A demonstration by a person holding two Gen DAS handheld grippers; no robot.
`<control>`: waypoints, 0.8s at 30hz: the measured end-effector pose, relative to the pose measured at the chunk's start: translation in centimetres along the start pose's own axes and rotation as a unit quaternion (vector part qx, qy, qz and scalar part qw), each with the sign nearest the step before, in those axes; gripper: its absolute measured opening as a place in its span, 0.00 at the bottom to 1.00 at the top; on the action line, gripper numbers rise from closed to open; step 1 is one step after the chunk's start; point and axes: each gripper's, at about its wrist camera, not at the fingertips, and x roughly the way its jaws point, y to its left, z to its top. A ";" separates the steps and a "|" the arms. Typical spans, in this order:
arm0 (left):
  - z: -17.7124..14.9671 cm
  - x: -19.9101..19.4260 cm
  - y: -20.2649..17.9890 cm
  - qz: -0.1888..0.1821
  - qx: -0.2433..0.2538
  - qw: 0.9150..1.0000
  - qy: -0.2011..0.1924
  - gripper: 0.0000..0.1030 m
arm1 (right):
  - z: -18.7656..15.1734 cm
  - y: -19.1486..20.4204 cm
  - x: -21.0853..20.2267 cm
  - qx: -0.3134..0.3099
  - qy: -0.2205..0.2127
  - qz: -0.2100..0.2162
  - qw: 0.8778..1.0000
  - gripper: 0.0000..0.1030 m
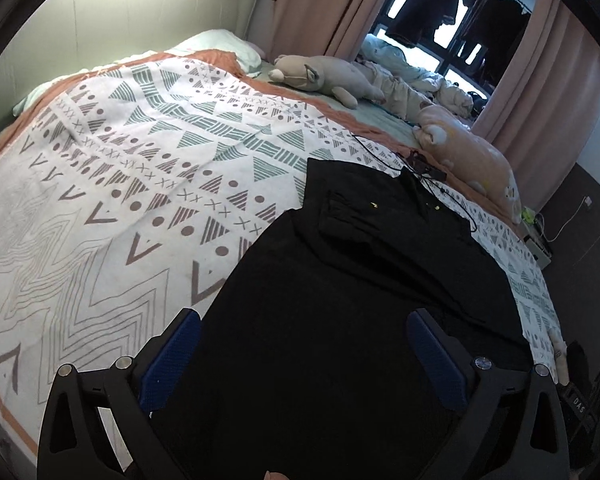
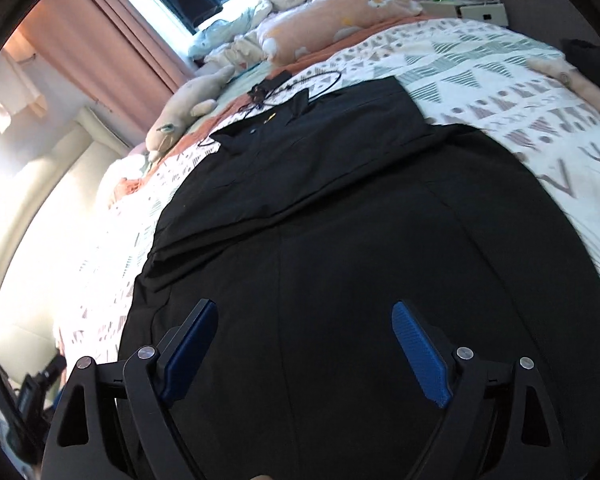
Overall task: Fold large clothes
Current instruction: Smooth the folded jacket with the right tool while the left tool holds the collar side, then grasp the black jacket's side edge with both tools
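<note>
A black garment is laid flat on the patterned bedspread, its long axis running away from both cameras, collar at the far end. The left claw and right claw are spread wide above it; nothing is gripped.

black garment; white bedspread, green-brown geometric print.

"DAS" reads on a dark object at the frame's right edge.

left gripper and right gripper: jaws wide apart, empty.
</note>
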 end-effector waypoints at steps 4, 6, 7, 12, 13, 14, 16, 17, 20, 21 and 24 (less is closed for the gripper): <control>-2.8 -2.5 0.3 0.006 0.011 1.000 -0.006 1.00 | -2.4 -1.8 -2.2 0.012 0.000 0.010 1.000 0.87; -3.9 -4.0 0.5 0.012 0.010 1.000 -0.019 1.00 | -3.5 -2.9 -3.2 0.024 0.003 0.010 1.000 0.87; -4.2 -4.9 0.5 0.012 0.008 1.000 -0.028 1.00 | -4.1 -3.5 -3.7 0.033 0.003 0.008 0.999 0.87; -6.3 -7.9 0.7 -0.001 -0.010 0.999 -0.038 1.00 | -6.1 -5.9 -7.2 0.065 -0.008 0.024 0.998 0.87; -6.6 -8.4 0.8 -0.006 -0.013 0.999 -0.038 1.00 | -6.6 -6.1 -7.9 0.065 -0.011 0.019 0.998 0.87; -6.9 -9.0 0.7 -0.006 -0.013 0.999 -0.037 1.00 | -7.1 -6.3 -8.6 0.066 -0.013 0.016 0.998 0.87; -7.6 -10.0 0.4 -0.005 -0.001 0.999 -0.033 0.99 | -8.3 -7.1 -10.1 0.068 -0.014 0.010 0.998 0.87; -7.9 -10.5 0.3 -0.002 0.008 1.000 -0.030 0.99 | -8.8 -7.5 -10.9 0.066 -0.014 0.005 0.998 0.87; -9.0 -12.2 0.5 -0.011 0.019 0.999 -0.024 0.99 | -10.3 -8.6 -13.3 0.060 -0.020 -0.004 0.998 0.87; -9.4 -12.9 0.8 -0.013 0.018 0.999 -0.023 0.99 | -10.8 -9.2 -14.1 0.059 -0.023 -0.006 0.998 0.87; -10.6 -14.4 1.9 -0.015 0.015 1.000 -0.019 0.99 | -11.8 -10.9 -16.1 0.058 -0.032 -0.017 0.998 0.87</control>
